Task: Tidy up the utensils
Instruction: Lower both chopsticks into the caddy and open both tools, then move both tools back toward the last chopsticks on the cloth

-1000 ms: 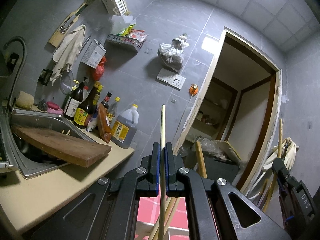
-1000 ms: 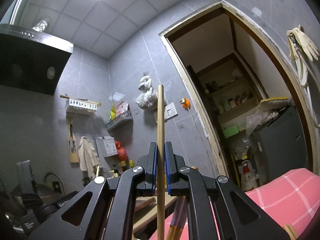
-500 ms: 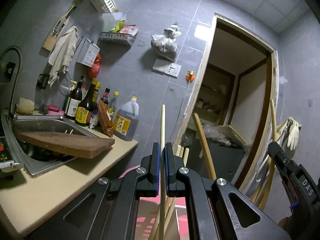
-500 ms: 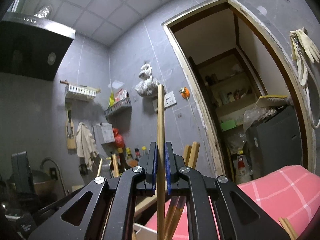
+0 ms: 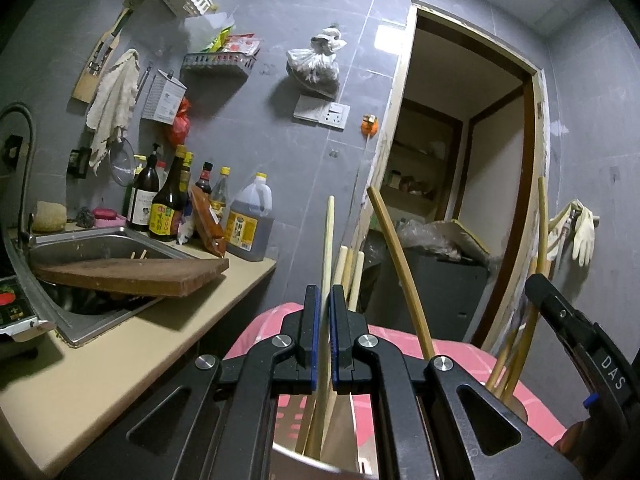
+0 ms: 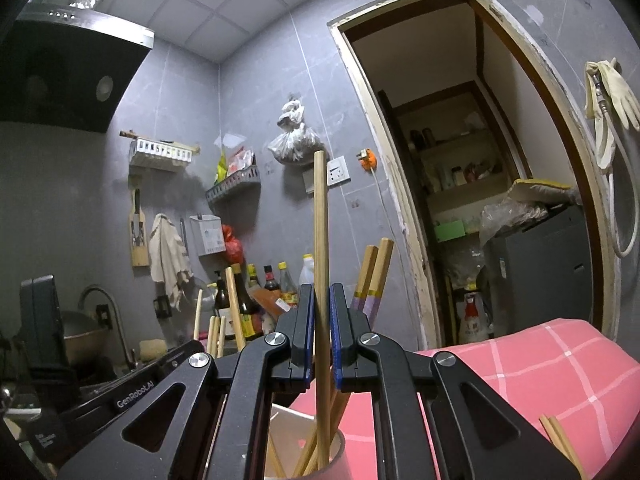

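— How many chopsticks do you hold?

— Two, one per side. My left fingers [image 5: 326, 308] are pressed on a single pale chopstick [image 5: 329, 240]. It stands upright between them, and its lower end drops into a shiny-rimmed holder [image 5: 292, 456] under the fingers.

— And the right side?

— My right fingers [image 6: 322, 312] pinch one tan chopstick [image 6: 320, 220], also upright. Its foot sits in a pale cup [image 6: 338, 460] directly below them.

— What else stands in that cup?

— Just past my right fingertips, slightly to the right, two purple-banded chopsticks [image 6: 374, 280] lean side by side. More sticks cross lower in the cup, too tangled to count.

— Around the left fingers?

— One slanted chopstick [image 5: 400, 272] rises to the right of them. Three short ends [image 5: 350, 268] poke up just beyond the fingertips.

— Anything loose?

— Two chopsticks [image 6: 554, 434] lie together on the pink checked cloth [image 6: 540, 368], well right of my right fingers
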The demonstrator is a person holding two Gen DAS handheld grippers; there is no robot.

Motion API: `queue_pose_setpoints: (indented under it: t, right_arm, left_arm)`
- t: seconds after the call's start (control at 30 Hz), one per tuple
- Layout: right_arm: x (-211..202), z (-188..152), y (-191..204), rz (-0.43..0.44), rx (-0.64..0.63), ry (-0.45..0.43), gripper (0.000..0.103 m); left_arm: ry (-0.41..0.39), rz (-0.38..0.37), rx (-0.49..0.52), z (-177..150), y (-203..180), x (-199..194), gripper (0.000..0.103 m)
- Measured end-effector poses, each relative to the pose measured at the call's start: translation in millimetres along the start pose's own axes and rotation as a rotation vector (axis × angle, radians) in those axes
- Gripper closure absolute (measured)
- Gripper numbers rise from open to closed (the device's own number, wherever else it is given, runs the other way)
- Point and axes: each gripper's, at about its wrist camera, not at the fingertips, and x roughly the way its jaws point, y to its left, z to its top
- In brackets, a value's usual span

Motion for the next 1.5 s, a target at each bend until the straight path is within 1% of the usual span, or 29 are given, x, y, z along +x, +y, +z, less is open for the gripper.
queue_pose_setpoints:
  t: [0.37, 0.43, 0.5, 0.53, 0.6, 0.63, 0.67, 0.73, 0.83, 0.9, 0.93, 1.03, 1.07, 1.1, 1.17, 1.23, 1.3, 1.37, 1.4, 1.47, 1.5]
  right_arm:
    - [-7, -2, 1, -0.017, -0.005, 0.034, 0.096]
    - [-10, -1, 2, -0.019, -0.011, 0.034, 0.092]
    - [-13, 0, 3, -0.02, -0.016, 0.032, 0.08]
    - [-14, 0, 3, -0.021, -0.017, 0.03, 0.079]
    - [-17, 1, 4, -0.024, -0.026, 0.024, 0.079]
    - [-19, 1, 5, -0.025, -0.03, 0.021, 0.079]
    - [-20, 1, 5, -0.027, -0.034, 0.02, 0.078]
    - [-23, 1, 6, -0.031, -0.041, 0.015, 0.076]
    - [-28, 3, 5, -0.04, -0.043, 0.003, 0.069]
    - [-32, 5, 4, -0.045, -0.041, -0.006, 0.059]
    - [-34, 6, 3, -0.049, -0.039, -0.011, 0.057]
    - [-40, 8, 1, -0.06, -0.036, -0.019, 0.046]
    - [-43, 10, 0, -0.066, -0.031, -0.02, 0.04]
    - [-45, 11, -1, -0.071, -0.026, -0.018, 0.03]
    - [-52, 14, -4, -0.087, -0.021, -0.017, 0.021]
    - [-60, 18, -6, -0.105, -0.027, -0.012, 0.02]
    - [-68, 23, -9, -0.116, -0.023, -0.012, 0.016]
    - [-78, 29, -14, -0.132, -0.02, -0.018, 0.007]
    - [-82, 31, -16, -0.136, -0.02, -0.02, 0.002]
    - [-95, 37, -22, -0.143, -0.027, -0.018, 0.0]
    - [-100, 39, -25, -0.149, -0.035, -0.008, 0.0]
  left_arm:
    - [0.052, -0.003, 0.019, -7, -2, -4, 0.1]
    - [0.059, -0.002, 0.017, -8, -1, -5, 0.099]
    - [0.061, -0.001, 0.016, -8, -1, -7, 0.099]
    - [0.062, -0.002, 0.016, -7, -1, -7, 0.096]
    - [0.062, -0.008, 0.015, -7, -1, -8, 0.087]
    - [0.061, -0.011, 0.013, -7, -1, -9, 0.079]
    - [0.059, -0.015, 0.011, -7, -1, -10, 0.075]
    - [0.053, -0.017, 0.014, -7, -2, -13, 0.075]
    - [0.048, -0.017, 0.019, -6, -3, -18, 0.074]
    - [0.044, -0.014, 0.021, -5, -4, -21, 0.069]
    - [0.041, -0.013, 0.019, -4, -4, -23, 0.067]
    - [0.039, -0.014, 0.024, 0, -7, -27, 0.065]
    - [0.041, -0.012, 0.03, 1, -10, -29, 0.06]
    - [0.045, -0.011, 0.038, 2, -13, -31, 0.058]
    - [0.05, -0.017, 0.058, 3, -21, -35, 0.052]
    - [0.053, -0.027, 0.08, 4, -28, -38, 0.049]
    - [0.054, -0.037, 0.098, 4, -37, -43, 0.042]
    - [0.056, -0.05, 0.108, 3, -44, -47, 0.034]
    - [0.058, -0.059, 0.11, 3, -48, -49, 0.032]
    - [0.061, -0.071, 0.116, 4, -56, -53, 0.024]
    - [0.062, -0.075, 0.118, 4, -60, -56, 0.022]
